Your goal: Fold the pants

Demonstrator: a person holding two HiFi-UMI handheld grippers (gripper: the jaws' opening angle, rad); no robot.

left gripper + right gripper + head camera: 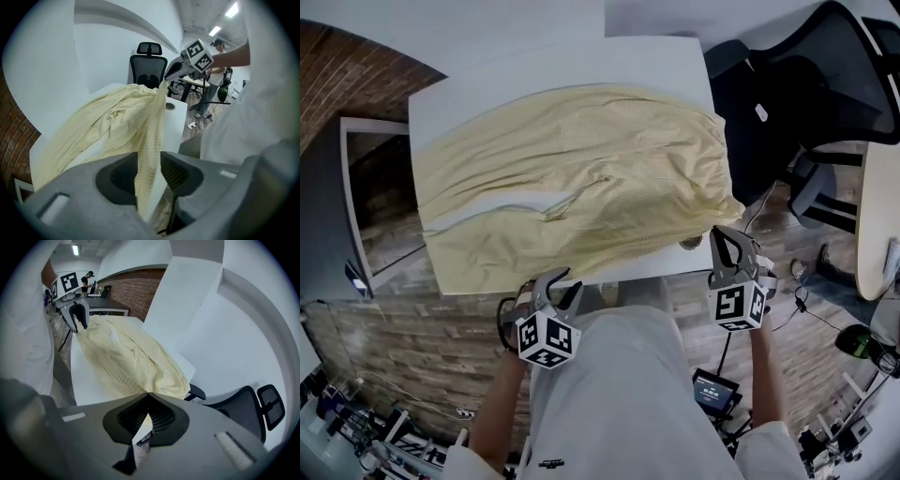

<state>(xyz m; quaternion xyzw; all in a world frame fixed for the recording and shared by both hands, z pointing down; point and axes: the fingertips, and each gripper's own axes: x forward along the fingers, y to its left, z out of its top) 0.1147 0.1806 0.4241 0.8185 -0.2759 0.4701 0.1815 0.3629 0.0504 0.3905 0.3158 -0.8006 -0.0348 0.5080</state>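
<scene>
Pale yellow checked pants (pixel 581 178) lie spread across the white table (pixel 656 66), legs toward the left. My right gripper (pixel 722 234) hovers off the table's near right corner, shut on the pants' corner, which rises from the tabletop to its tips. In the right gripper view the jaws (pixel 148 394) meet with the cloth (pixel 126 357) ending right at them. My left gripper (pixel 561 286) is at the table's near edge. In its own view (pixel 149 161) the jaws stand apart, and a hanging strip of the pants (pixel 126 122) passes between them with a gap on the right side.
A black office chair (pixel 806 84) stands to the right of the table. A round light tabletop (pixel 874 216) lies at the far right. Cables and a small device (pixel 712 389) sit on the wood floor by my legs. A brick wall (pixel 136 291) runs on the left.
</scene>
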